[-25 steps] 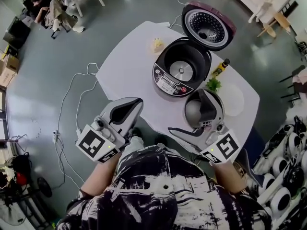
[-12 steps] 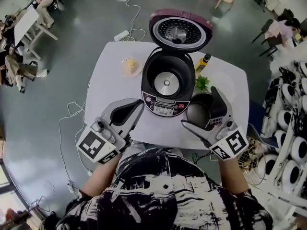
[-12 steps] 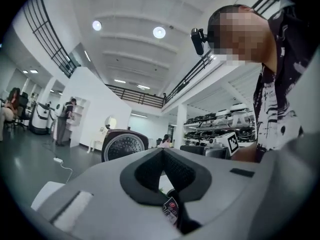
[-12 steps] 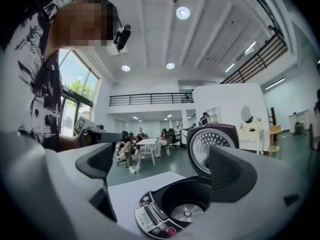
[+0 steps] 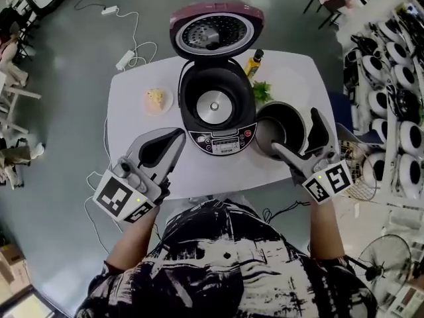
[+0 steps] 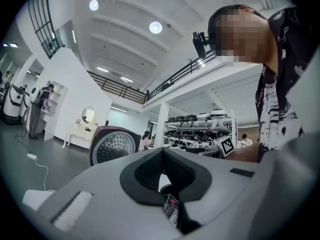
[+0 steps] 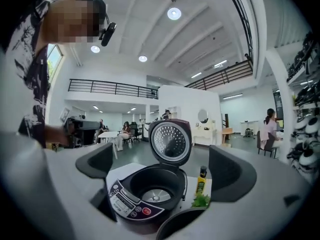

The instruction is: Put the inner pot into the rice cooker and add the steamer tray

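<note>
Maroon rice cooker: lid up, cavity empty.
Inner pot: on counter, just right of cooker.
Right tool: spread, empty, by pot.
Left tool: pressed together.
Progress: no step done.

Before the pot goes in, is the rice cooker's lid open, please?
Open: the lid stands tilted back behind the rice cooker, its heating plate exposed.
</note>
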Demonstrator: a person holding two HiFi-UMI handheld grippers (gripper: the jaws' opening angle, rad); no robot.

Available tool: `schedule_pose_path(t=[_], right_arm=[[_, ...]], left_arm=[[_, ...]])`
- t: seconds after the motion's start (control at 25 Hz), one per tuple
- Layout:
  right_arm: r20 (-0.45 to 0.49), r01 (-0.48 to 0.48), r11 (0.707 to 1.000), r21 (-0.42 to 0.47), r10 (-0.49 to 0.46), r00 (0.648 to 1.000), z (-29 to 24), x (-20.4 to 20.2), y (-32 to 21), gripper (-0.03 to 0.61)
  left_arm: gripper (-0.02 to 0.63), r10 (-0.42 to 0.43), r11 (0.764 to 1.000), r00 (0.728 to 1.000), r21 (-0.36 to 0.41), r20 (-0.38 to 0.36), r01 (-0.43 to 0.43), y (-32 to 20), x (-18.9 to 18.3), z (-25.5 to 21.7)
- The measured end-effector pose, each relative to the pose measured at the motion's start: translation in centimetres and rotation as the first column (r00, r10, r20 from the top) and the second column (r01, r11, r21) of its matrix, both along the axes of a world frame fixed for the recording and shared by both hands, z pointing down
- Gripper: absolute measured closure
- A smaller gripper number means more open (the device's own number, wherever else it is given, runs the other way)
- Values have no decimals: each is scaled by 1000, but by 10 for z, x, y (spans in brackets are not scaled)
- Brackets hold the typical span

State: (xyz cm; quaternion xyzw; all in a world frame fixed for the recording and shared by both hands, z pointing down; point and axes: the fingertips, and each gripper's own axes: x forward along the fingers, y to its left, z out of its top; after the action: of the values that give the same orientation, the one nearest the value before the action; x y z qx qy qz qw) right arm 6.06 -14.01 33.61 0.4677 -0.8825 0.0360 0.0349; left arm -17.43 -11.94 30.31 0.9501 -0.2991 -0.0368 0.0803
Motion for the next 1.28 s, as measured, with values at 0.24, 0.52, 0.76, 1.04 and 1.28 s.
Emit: schedule_pose_path(t=[0.24,0.52,0.76,1.04,1.28], right_arm=[[-52,-85,995,-54,82,995,27,49,-9,25],[-225,-236,904,-358,162,961,158,150,-46,25],[-308,-324,695,-642,152,939,278,206,-49,26],[-299,-313,514,-798,112,948,342,208,-39,43],[-371,-371,387,-844,79,925,364,218,-33,445]], left_arm=[[609,27,1000,1000,-1,5,-27,-6,19,-5],[609,13,1000,1000,-24,19,-13,-7,25,4],[609,-30,999,999,-39,26,31,1,19,9],[609,-88,995,996,-50,35,90,6,3,13],[609,-107,993,994,-53,37,109,5,-5,17]])
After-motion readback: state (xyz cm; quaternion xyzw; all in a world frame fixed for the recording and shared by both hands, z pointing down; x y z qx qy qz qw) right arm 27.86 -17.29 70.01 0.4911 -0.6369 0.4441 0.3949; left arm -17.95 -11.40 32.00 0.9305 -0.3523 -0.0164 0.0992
